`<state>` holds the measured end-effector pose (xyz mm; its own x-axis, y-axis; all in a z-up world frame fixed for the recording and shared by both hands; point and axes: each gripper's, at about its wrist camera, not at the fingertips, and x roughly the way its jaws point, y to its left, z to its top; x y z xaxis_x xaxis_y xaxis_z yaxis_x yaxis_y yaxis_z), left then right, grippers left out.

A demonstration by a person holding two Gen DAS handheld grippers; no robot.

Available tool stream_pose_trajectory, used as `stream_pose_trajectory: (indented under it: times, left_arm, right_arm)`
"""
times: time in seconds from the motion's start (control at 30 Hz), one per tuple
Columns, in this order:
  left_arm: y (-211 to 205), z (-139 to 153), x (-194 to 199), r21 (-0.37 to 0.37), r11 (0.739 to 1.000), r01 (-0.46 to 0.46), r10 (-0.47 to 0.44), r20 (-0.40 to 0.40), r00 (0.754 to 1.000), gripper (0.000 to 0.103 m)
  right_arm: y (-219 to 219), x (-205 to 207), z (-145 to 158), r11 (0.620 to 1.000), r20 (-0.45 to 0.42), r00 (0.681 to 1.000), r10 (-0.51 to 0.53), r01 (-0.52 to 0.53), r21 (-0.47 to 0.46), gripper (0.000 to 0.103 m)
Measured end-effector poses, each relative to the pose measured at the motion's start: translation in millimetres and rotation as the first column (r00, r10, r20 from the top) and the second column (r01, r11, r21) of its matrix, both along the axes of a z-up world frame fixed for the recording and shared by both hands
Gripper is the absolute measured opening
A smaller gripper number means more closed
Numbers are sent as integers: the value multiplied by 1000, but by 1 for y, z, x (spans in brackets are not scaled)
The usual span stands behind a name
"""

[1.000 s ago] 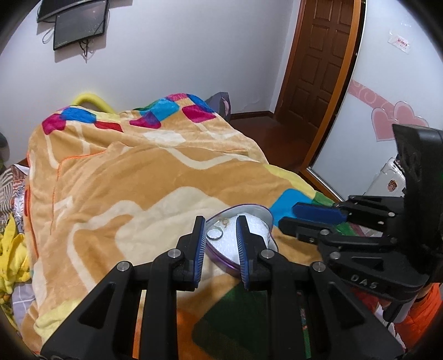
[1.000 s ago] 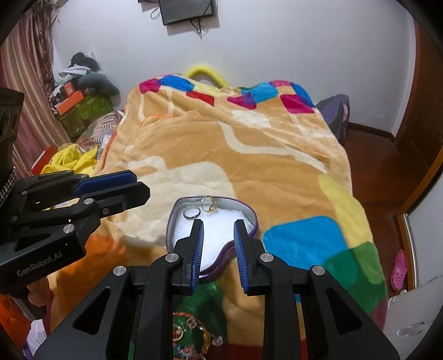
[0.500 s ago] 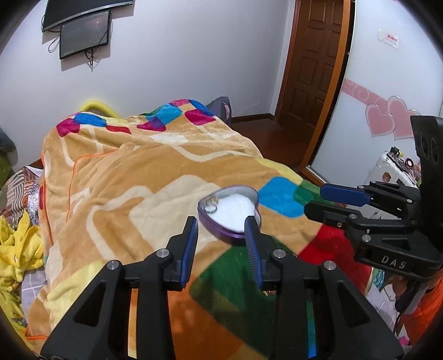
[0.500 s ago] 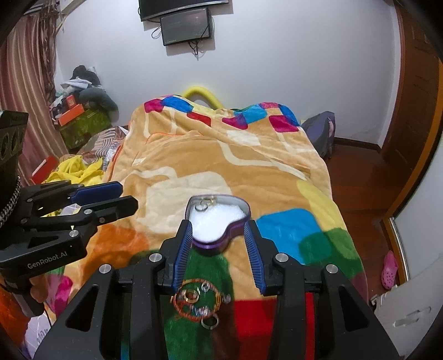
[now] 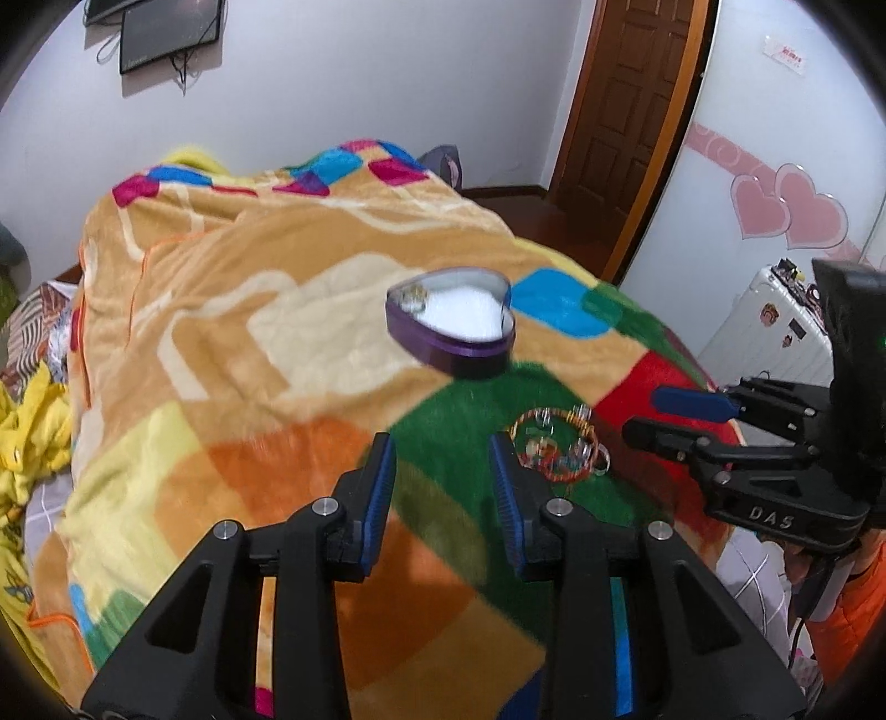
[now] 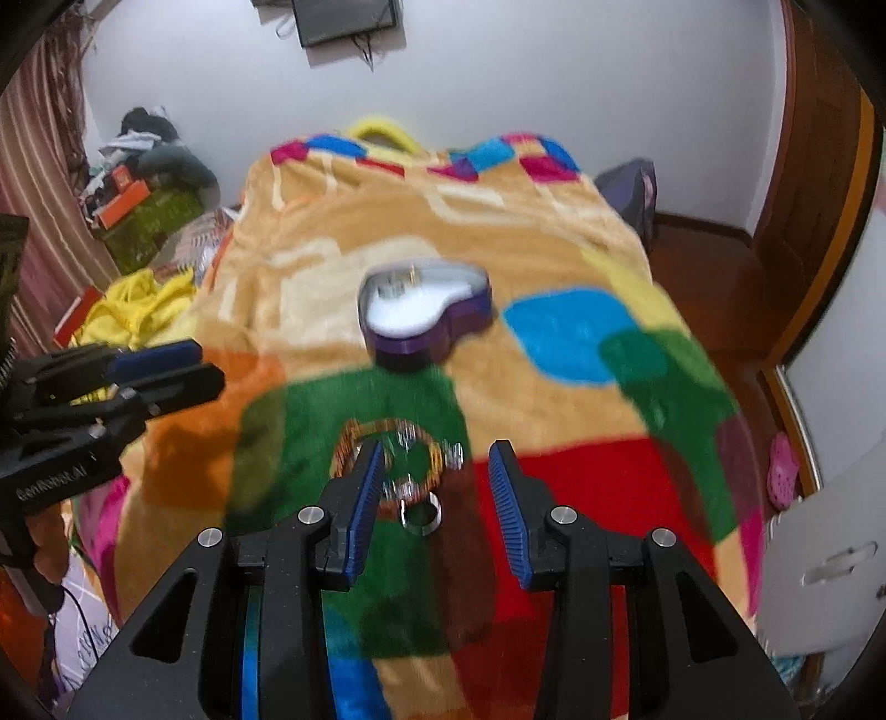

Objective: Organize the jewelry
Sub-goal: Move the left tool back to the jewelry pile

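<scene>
- Hovering over the near end of the bed, the left tool [image 5: 442, 471] stood with its fingers spread and nothing between them, above the green and orange patches of the blanket [image 5: 266, 310].
- The right tool [image 6: 436, 479] was likewise parted and empty; its own view showed a silver ring [image 6: 421, 512] lying on the blanket just between its blue pads, a detail the left view blurred into the pile.
- Just beyond the ring lay a beaded bracelet [image 6: 387, 457] with small rings scattered inside and beside it; the left view caught this heap to the right of its fingers, near the other tool.
- Farther up the bed sat the purple heart-shaped box [image 5: 451, 321], lid off, with white padding and a few small pieces tucked in one lobe.
- Only the right view showed yellow clothes [image 6: 133, 304] and clutter left of the bed.
- Only the left view showed the brown door [image 5: 626, 105] and pink heart stickers [image 5: 786, 207].
- A dark screen [image 6: 346, 19] hung on the far wall.
</scene>
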<state>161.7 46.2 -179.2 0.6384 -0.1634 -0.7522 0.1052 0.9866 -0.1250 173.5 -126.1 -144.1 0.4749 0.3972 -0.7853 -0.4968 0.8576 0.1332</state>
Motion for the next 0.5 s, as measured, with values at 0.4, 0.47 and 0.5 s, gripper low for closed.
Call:
stream_pose_trajectory:
  times: [0.4, 0.47, 0.5]
  left_arm:
    - [-6, -25, -4, -20, 1000, 2, -3, -57, 998, 34]
    - [-9, -27, -1, -24, 1000, 6, -8, -63, 998, 34]
    - [-11, -28, 1, -28, 1000, 9, -11, -66, 998, 34]
  right_arm:
    - [2, -9, -42, 999, -77, 997, 12, -15, -42, 36]
    - [2, -8, -42, 999, -69, 998, 11, -13, -34, 36]
    - [2, -9, -42, 999, -64, 998, 14, -16, -35, 36]
